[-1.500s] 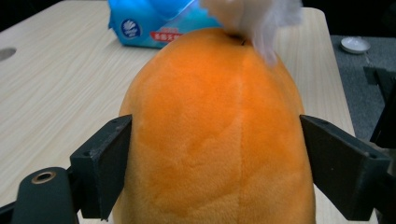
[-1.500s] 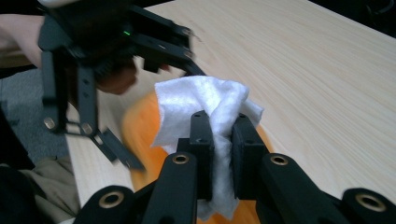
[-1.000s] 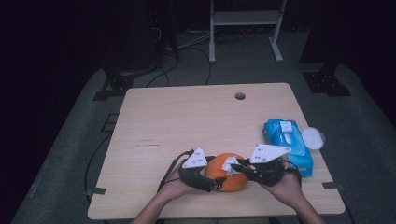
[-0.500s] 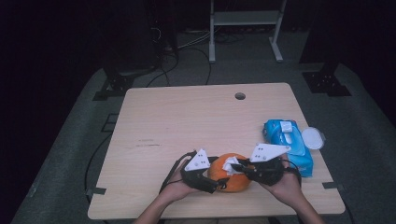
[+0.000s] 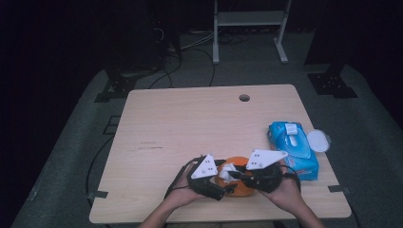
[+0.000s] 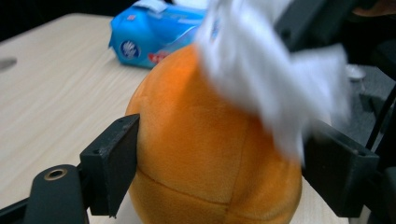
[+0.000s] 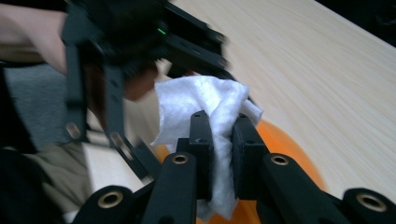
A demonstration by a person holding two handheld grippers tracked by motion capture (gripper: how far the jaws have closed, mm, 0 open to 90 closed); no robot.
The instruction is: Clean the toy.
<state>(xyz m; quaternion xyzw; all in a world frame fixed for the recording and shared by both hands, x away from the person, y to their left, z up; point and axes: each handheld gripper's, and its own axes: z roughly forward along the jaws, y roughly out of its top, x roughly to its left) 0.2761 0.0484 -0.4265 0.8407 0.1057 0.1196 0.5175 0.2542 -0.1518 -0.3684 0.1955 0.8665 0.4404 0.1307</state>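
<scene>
Two grippers meet at the table's (image 5: pixel 157 118) near edge; left gripper (image 6: pixel 219 163) clamps the orange plush ball (image 6: pixel 201 154), jaws just easing wider, pads touching its sides; right gripper (image 7: pixel 219 140) pinches a white wipe (image 7: pixel 205 100) on the ball's top; blue wipe pack (image 5: pixel 292 147) near right edge; far tabletop open.

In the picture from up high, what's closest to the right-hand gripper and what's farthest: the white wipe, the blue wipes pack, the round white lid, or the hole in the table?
From the right gripper:
1. White wipe: pinched in its jaws, over the orange plush ball.
2. Blue wipes pack: just right, near the table's right edge.
3. Round white lid: beyond the pack, at the edge.
4. Hole in the table: far side.
</scene>
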